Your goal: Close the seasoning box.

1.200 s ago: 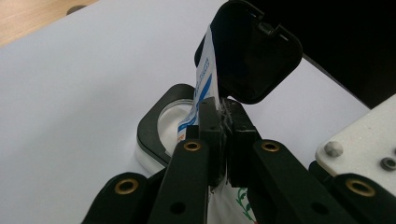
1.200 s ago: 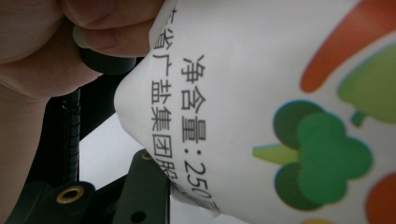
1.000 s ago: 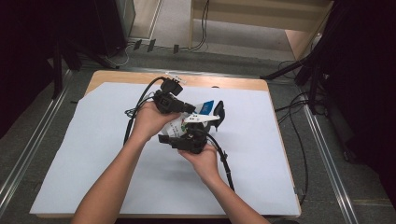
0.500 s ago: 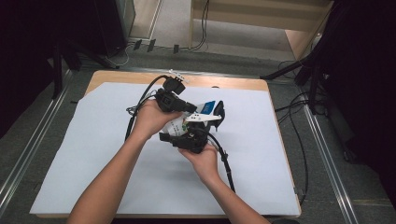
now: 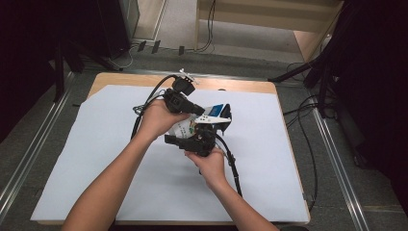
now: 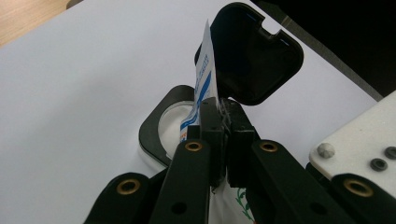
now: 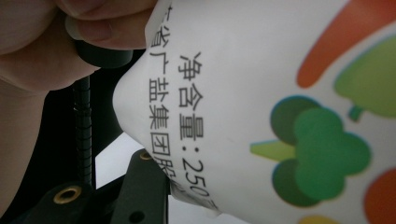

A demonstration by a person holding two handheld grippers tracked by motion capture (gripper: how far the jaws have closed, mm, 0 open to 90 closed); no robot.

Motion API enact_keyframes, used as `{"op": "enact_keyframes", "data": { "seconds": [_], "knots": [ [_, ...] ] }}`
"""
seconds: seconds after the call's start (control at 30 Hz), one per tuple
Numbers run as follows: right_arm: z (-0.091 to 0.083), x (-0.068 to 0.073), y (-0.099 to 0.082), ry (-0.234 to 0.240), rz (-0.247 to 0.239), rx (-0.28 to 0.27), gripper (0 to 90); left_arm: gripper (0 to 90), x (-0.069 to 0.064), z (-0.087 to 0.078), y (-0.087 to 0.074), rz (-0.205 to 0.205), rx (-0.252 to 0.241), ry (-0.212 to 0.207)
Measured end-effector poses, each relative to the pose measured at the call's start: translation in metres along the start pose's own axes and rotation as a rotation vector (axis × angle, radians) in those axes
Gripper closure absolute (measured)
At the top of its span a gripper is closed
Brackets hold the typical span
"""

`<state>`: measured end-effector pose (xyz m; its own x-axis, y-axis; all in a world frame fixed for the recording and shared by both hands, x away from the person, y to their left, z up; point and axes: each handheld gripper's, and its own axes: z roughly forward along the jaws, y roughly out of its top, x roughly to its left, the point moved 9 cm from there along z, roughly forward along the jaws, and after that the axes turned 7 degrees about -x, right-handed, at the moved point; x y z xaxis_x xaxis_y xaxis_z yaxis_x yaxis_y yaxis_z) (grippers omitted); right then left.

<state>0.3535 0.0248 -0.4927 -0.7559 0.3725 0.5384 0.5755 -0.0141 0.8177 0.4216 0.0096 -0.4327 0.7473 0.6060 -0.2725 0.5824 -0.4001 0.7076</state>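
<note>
We note left claw (image 6: pixel 223 122) clamped on salt bag (image 6: pixel 201 86) top edge. Ahead of it: black container (image 6: pixel 161 126), lid (image 6: pixel 254 51) up. Right claw (image 5: pixel 197 139) beside bag; we cannot tell grip. We judge pouring not begun.

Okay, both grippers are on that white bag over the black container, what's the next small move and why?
Probably tip the bag further toward the open container. The left gripper pinches the bag's top edge just above the container's mouth, its lid stands open, and the right gripper holds the bag's body.
</note>
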Motion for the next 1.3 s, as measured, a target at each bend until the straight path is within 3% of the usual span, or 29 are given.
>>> {"op": "enact_keyframes", "data": {
  "seconds": [0.17,0.4,0.6,0.73,1.3],
  "knots": [
    [0.0,0.0,-0.001,-0.026,-0.041,0.004,63.4,89.9,0.0,0.001,0.0,-0.008,0.003,0.0],
    [0.002,0.0,-0.003,-0.033,-0.058,0.015,62.7,89.8,0.001,-0.002,-0.002,0.011,0.012,0.012],
    [0.006,-0.002,-0.01,-0.058,-0.088,0.04,62.3,89.7,0.004,-0.005,-0.01,-0.008,-0.014,-0.006],
    [0.009,-0.003,-0.015,-0.076,-0.11,0.044,61.3,89.6,0.005,-0.006,-0.014,0.005,-0.023,-0.013],
    [0.013,-0.011,-0.027,-0.115,-0.145,0.061,59.3,89.6,0.008,-0.012,-0.024,0.007,-0.037,-0.013]
  ]
}}
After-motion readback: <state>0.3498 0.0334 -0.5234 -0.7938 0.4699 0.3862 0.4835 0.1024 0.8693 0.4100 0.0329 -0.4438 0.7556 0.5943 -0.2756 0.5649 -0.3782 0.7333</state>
